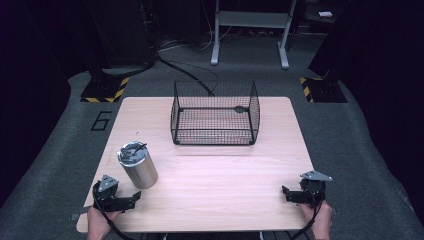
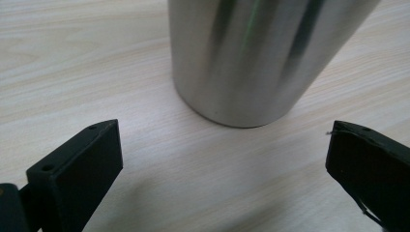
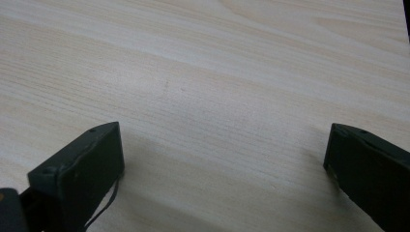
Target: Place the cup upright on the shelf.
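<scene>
Your left claw (image 1: 134, 196) rests low on the pale wood-grain bench (image 1: 225, 185) with its black jaws spread wide apart, just short of the brushed-steel tumbler (image 1: 138, 166) — a smooth, tapering cylinder with a dark lid, standing upright near the bench's front-left corner. Your right claw (image 1: 285, 192) sits at the front-right, well apart from it, jaws likewise wide over bare wood. A black wire-mesh basket (image 1: 215, 131) — boxy, open-topped — stands at the far middle.
</scene>
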Action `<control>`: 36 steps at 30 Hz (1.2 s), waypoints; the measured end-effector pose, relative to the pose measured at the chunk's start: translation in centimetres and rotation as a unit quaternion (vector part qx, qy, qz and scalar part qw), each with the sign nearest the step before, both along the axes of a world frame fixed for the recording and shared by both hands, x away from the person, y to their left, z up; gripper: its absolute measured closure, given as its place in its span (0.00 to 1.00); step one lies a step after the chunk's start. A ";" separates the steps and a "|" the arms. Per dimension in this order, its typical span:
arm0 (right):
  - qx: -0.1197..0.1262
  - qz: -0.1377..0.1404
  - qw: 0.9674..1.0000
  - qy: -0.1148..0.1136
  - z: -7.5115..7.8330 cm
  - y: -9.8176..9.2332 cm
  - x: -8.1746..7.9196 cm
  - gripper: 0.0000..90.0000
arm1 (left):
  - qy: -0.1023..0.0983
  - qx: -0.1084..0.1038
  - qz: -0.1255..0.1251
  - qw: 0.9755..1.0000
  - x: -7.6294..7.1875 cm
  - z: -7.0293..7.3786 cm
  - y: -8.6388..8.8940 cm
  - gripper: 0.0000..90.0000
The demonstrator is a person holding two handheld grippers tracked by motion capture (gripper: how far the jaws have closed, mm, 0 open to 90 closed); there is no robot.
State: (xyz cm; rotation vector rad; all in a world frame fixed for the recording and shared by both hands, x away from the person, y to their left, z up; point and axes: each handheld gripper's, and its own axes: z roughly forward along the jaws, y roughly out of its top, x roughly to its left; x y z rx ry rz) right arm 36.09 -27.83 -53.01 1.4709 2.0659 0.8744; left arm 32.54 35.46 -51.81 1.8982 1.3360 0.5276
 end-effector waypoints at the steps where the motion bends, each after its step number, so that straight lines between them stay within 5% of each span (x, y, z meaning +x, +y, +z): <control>1: 0.000 0.000 1.000 0.000 0.0 0.0 0.0 0.00 | 0.001 0.001 -0.002 1.000 0.0 0.2 -0.1 0.00; 22: 0.002 -0.002 1.000 0.000 0.0 0.0 0.0 0.00 | -0.048 -0.004 -0.036 0.998 -0.1 4.1 -2.1 0.00; 36: 0.001 -0.001 1.000 0.000 0.0 0.0 0.0 0.00 | -0.082 -0.014 -0.025 0.996 0.3 6.4 -2.1 0.00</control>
